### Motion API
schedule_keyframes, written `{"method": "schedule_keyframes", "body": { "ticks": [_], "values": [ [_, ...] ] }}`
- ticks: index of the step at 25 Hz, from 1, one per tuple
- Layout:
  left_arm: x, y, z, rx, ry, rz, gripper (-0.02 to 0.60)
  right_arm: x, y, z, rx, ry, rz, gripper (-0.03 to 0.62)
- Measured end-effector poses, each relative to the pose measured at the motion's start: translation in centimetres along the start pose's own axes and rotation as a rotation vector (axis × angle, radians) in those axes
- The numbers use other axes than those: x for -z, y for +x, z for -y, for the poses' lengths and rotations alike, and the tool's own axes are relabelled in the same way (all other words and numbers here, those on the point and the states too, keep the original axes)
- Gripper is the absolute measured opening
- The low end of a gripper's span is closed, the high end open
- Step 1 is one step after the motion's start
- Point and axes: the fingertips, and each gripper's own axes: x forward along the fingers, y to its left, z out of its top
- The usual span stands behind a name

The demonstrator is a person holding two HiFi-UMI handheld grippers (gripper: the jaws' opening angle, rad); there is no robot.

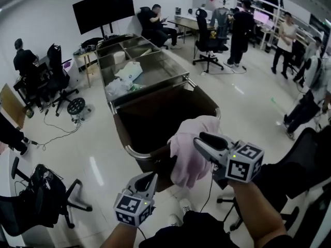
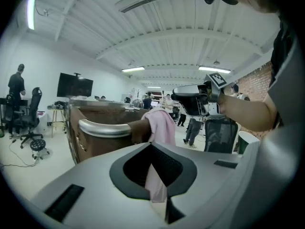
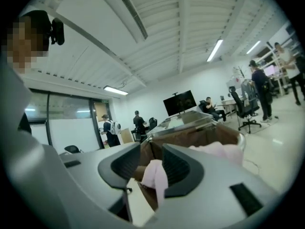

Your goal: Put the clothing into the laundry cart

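Note:
A pink garment (image 1: 190,148) hangs over the near rim of the brown laundry cart (image 1: 135,153), partly above the cart's opening and partly down its outer side. My right gripper (image 1: 202,141) is shut on the garment's upper part and holds it above the rim; bunched pink cloth (image 3: 155,174) fills the gap between its jaws. My left gripper (image 1: 151,179) sits lower, by the cart's near corner and left of the hanging hem. Its jaws stand apart, and the garment (image 2: 159,123) shows beyond them, past the metal rail (image 2: 102,128).
Behind the cart stands a steel sorting table (image 1: 170,76) with white laundry (image 1: 126,75) on it. Office chairs stand at lower left (image 1: 46,195) and right (image 1: 305,164). Several people stand or sit around the room, and a monitor (image 1: 103,8) is at the back.

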Motion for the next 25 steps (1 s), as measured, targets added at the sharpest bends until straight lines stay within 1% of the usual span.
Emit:
{"method": "schedule_keyframes", "body": {
  "ticks": [2, 4, 8, 12, 15, 16, 18, 20, 22, 25],
  "values": [
    [1.0, 0.8, 2.2, 0.057, 0.009, -0.022, -0.002, 2.3, -3.3, 0.0, 0.040, 0.081, 0.034, 0.089],
    [1.4, 1.4, 4.2, 0.104, 0.032, -0.037, -0.002, 4.6, -6.2, 0.0, 0.095, 0.111, 0.030, 0.083],
    [1.2, 2.3, 7.2, 0.177, 0.096, -0.058, -0.002, 7.6, -10.9, 0.3, 0.209, 0.071, -0.008, 0.075],
    [1.3, 3.4, 9.2, 0.215, 0.112, -0.071, -0.002, 10.0, -13.7, 1.7, 0.263, 0.102, -0.009, 0.075],
    [1.2, 4.4, 10.6, 0.229, 0.112, -0.072, -0.002, 10.6, -14.5, 2.3, 0.270, 0.126, -0.019, 0.075],
    [1.1, 4.7, 11.2, 0.230, 0.110, -0.070, -0.002, 10.7, -14.7, 2.5, 0.270, 0.126, -0.026, 0.062],
    [1.0, 5.3, 12.2, 0.221, 0.091, -0.064, -0.002, 11.0, -15.0, 2.7, 0.265, 0.109, -0.048, 0.015],
    [1.1, 5.7, 13.2, 0.205, 0.060, -0.059, -0.002, 11.4, -15.2, 2.6, 0.244, 0.082, -0.079, 0.014],
    [1.5, 5.9, 13.9, 0.190, 0.052, -0.067, -0.002, 11.7, -15.4, 2.4, 0.215, 0.066, -0.103, 0.014],
    [2.3, 6.1, 15.2, 0.168, 0.042, -0.077, -0.002, 11.7, -16.0, 2.2, 0.173, 0.058, -0.109, 0.012]
  ]
}}
